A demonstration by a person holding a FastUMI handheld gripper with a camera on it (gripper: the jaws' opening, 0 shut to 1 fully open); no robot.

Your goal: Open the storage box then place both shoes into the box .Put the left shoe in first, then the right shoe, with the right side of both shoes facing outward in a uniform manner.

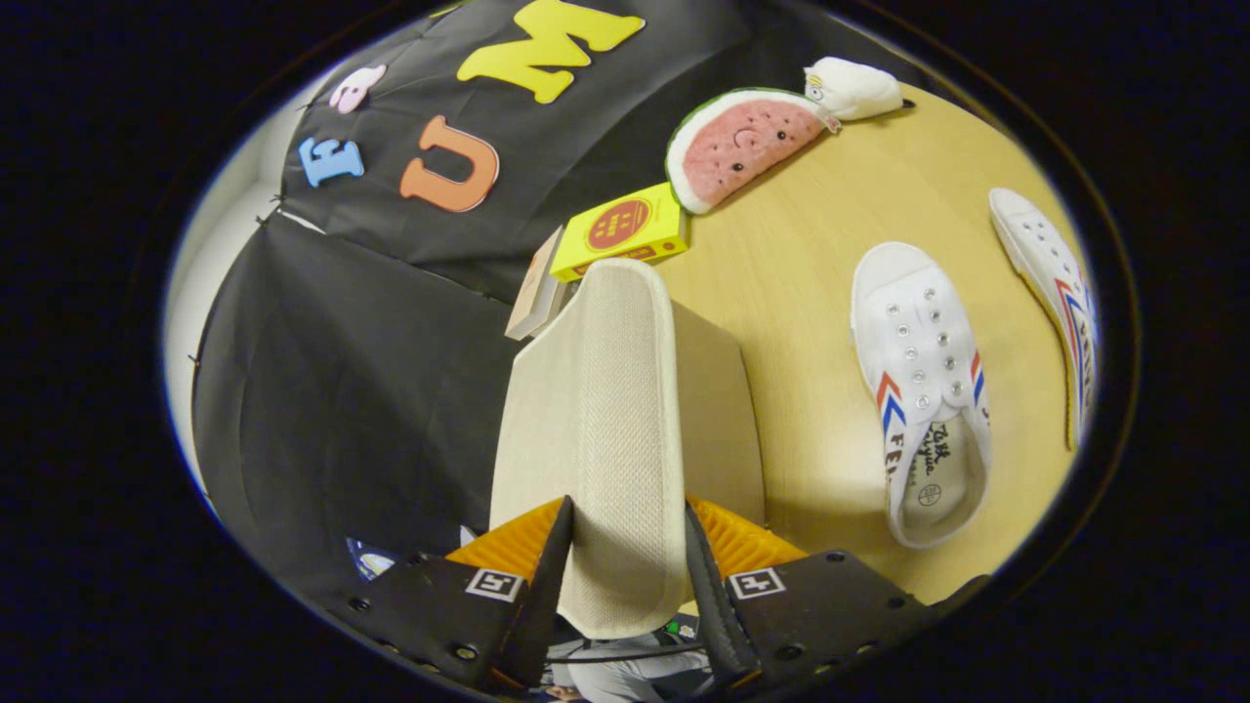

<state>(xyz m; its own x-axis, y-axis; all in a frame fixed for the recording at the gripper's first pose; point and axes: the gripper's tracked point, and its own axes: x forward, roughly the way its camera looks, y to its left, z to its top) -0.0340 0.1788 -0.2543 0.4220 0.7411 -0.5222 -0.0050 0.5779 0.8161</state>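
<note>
My gripper (625, 527) is shut on the beige woven lid (610, 410) of the storage box, one finger pressing on each face of its edge. The lid stands up between the fingers and runs away from them. The box's plain beige wall (721, 410) shows just behind the lid, resting on the wooden table (781, 264). Beyond the box, two white canvas shoes with red and blue stripes lie on the table. The nearer shoe (923, 391) shows its top and its opening. The farther shoe (1050, 293) lies past it, seen from the side.
A yellow carton (620, 229) and a thin tan board (537, 293) sit just past the lid's far end. A watermelon-slice plush (737, 146) and a small white plush (854, 90) lie farther off, by the black cloth wall.
</note>
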